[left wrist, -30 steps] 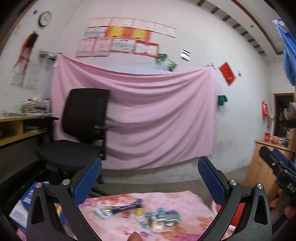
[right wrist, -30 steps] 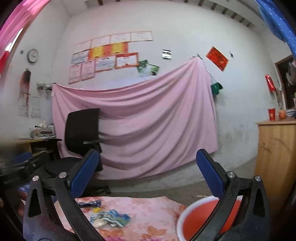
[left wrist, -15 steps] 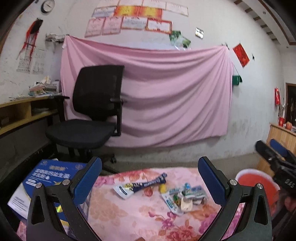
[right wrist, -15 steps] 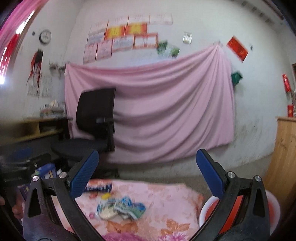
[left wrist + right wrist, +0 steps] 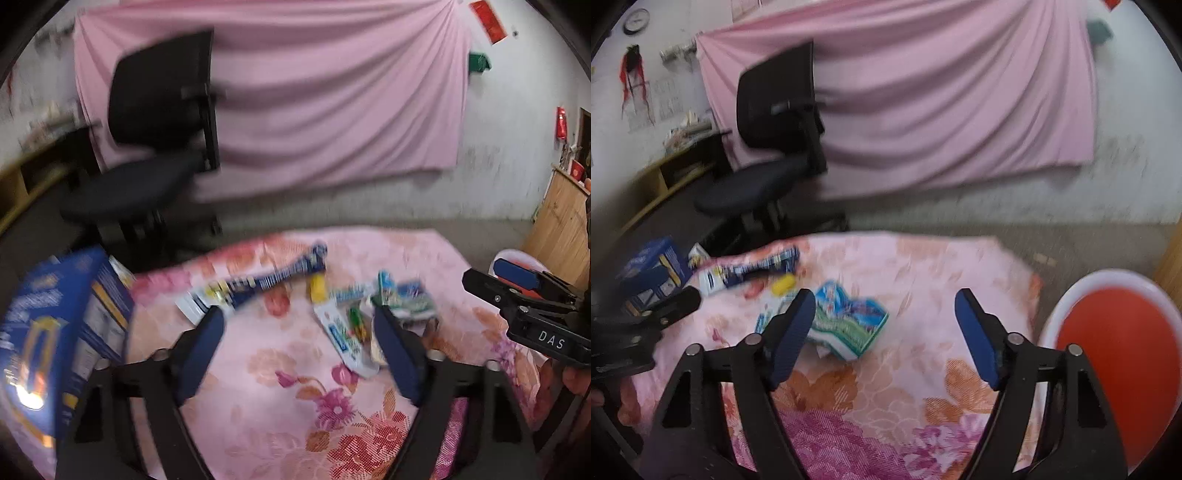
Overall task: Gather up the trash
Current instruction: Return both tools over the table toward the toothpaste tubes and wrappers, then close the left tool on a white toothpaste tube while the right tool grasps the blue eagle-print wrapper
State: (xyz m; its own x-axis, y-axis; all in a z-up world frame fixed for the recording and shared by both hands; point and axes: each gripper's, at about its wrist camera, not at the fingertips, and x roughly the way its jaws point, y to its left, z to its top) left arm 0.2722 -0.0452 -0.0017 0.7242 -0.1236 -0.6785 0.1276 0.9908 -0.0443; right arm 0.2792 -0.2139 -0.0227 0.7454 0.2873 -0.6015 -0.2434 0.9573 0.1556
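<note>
Left gripper (image 5: 301, 334): jaws spread wide, nothing between them, held above the flowered pink cloth (image 5: 266, 387).
Right gripper (image 5: 884, 325): likewise wide apart and empty, above the same cloth (image 5: 923, 369).

Trash, all lying on the cloth:
- long blue wrapper (image 5: 266, 282), stretched diagonally toward the far left side; also seen in the right view (image 5: 753, 269).
- small yellow piece (image 5: 317, 287) just beside the blue wrapper's far end; in the right view (image 5: 783, 285).
- white sachet with green and blue print (image 5: 345, 338), best seen from the left wrist — in the right view it is mostly hidden behind the left finger of the right gripper.
- blue-green packet (image 5: 849, 323), clear in the right view, near the left fingertip; in the left view (image 5: 402, 299) it is blurred and partly behind a finger.

Shown by one view only or mainly:
- red basin with white rim (image 5: 1115, 365), beside the cloth's right edge — large in the right view, a sliver in the left.
- blue box (image 5: 55, 332) at the cloth's left edge, large in the left view, small in the right (image 5: 653, 269).

Background: black office chair (image 5: 775, 147), pink sheet on the wall (image 5: 332, 92).
</note>
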